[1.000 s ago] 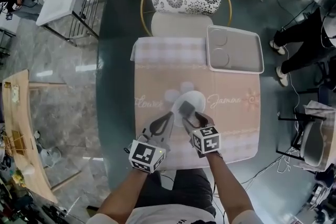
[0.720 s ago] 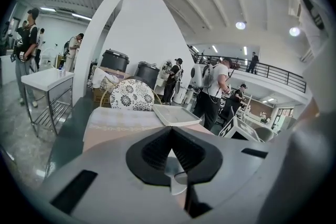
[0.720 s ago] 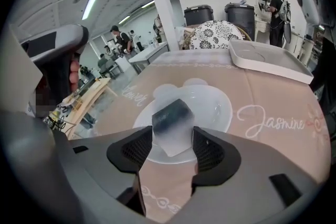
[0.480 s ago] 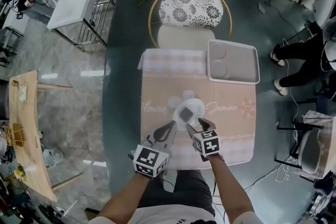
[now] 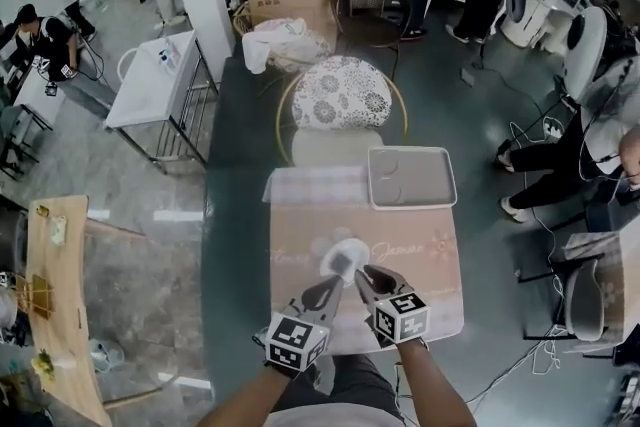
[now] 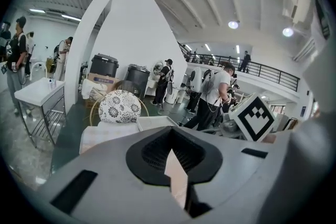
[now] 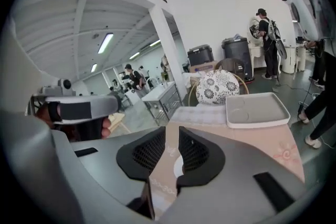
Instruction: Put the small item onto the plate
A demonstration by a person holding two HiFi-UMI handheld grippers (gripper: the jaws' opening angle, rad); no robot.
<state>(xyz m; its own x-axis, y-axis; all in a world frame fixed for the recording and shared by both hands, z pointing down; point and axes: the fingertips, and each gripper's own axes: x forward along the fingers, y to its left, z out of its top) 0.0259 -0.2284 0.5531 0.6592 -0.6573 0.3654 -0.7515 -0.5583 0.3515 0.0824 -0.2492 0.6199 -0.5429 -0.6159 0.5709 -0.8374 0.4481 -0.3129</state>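
The small item (image 5: pixel 343 263), a dark grey square piece, lies on the round white plate (image 5: pixel 359 246), a little toward the plate's 6 o'clock edge, and neither gripper touches it. The plate sits on a pink cloth (image 5: pixel 420 285) that covers the near part of a dark table (image 5: pixel 235 215).

The left gripper (image 5: pixel 333 284) hangs just off the plate's 7 o'clock edge, above the cloth. Its fingers (image 6: pixel 151 153) are pressed together at the tips. They leave only a thin wedge lower down, through which the cloth shows, and nothing is held in them.

The right gripper (image 5: pixel 367 275) hangs at the plate's 5 o'clock edge, its tips pointing toward 11 o'clock. Its jaws have just been closing and now stand a narrow slot apart. Its pads (image 7: pixel 197 150) hold nothing, and the cloth and a sliver of the plate show through the slot.

A grey rectangular tray (image 5: pixel 411 178) with two round hollows rests on the cloth at the plate's 1 o'clock, well apart from it. A chair (image 5: pixel 340 93) with a flower-patterned back stands against the table's far edge at 12 o'clock. Several people stand about the room beyond
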